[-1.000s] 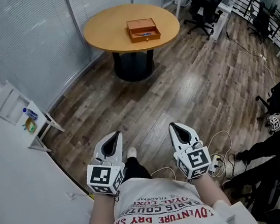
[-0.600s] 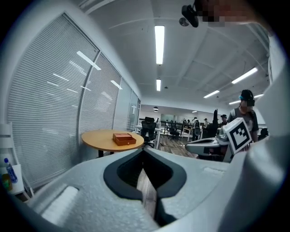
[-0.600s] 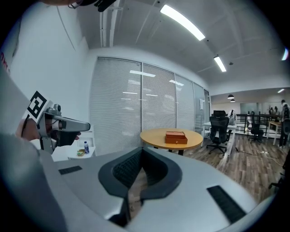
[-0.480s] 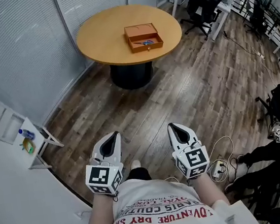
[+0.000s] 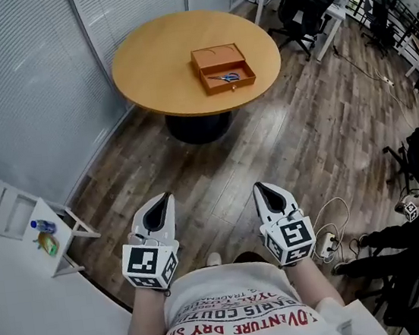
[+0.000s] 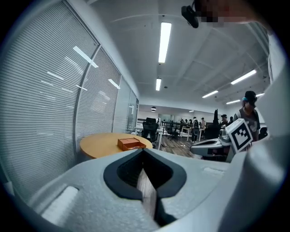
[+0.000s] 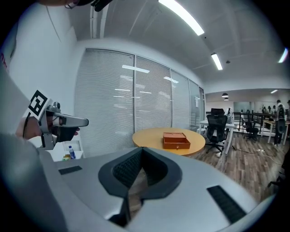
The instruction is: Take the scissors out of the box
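**Scissors in the box, both jaws closed**

You held the left gripper [image 5: 164, 198] and the right gripper [image 5: 263, 187] low in front of you, well apart from the round desk [image 5: 156, 55]. Both had their jaws closed on nothing. The scissors [image 5: 230, 77], small with blue handles, lay flat in the nearer half of the open brown box [image 5: 212, 55] on the desk.

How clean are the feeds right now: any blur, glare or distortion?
Head view: sharp, evenly lit; open brown wooden box on the round tan table reads clearly. Left gripper view: heavy fisheye bending, ceiling lights mirrored as streaks on the blinds. Right gripper view: same bending, black corners.
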Demonstrator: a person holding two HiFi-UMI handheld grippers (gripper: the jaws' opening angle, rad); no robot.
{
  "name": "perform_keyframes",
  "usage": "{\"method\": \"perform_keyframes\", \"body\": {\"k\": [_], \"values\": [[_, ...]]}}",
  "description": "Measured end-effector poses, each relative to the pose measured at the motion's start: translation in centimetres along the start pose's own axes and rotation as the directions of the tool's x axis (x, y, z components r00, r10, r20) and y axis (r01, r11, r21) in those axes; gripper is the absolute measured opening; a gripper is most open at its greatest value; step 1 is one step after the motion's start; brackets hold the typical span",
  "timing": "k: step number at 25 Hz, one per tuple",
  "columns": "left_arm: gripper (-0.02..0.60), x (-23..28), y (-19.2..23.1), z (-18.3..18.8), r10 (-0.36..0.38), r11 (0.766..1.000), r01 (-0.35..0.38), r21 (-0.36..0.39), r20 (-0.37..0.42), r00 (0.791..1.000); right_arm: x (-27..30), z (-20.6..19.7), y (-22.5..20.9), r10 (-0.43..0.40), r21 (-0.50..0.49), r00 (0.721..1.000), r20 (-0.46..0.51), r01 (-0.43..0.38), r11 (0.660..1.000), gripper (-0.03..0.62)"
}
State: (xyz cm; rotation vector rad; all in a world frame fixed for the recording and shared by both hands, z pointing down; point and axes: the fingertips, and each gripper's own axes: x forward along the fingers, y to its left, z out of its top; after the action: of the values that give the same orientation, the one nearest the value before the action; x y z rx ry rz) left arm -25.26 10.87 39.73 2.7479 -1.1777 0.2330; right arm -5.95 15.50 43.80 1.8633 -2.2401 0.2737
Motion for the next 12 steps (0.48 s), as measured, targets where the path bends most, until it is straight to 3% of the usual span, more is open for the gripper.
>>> {"method": "perform_keyframes", "body": {"k": [6, 12], "values": [[0.008, 2.5, 2.7, -1.2, 0.007, 0.999, -0.007, -0.031, -0.018, 1.000, 4.1, -0.4, -1.7, -0.009, -0.010, 0.999, -0.045, 0.009, 1.000, 0.008], [0.008, 6.4, 5.1, -2.5, 0.057, 0.996, -0.059, -0.067, -0.029, 0.998, 8.7, -1.1, -4.6, -0.002, 0.002, 0.998, -0.064, 0.002, 1.000, 0.008]]}}
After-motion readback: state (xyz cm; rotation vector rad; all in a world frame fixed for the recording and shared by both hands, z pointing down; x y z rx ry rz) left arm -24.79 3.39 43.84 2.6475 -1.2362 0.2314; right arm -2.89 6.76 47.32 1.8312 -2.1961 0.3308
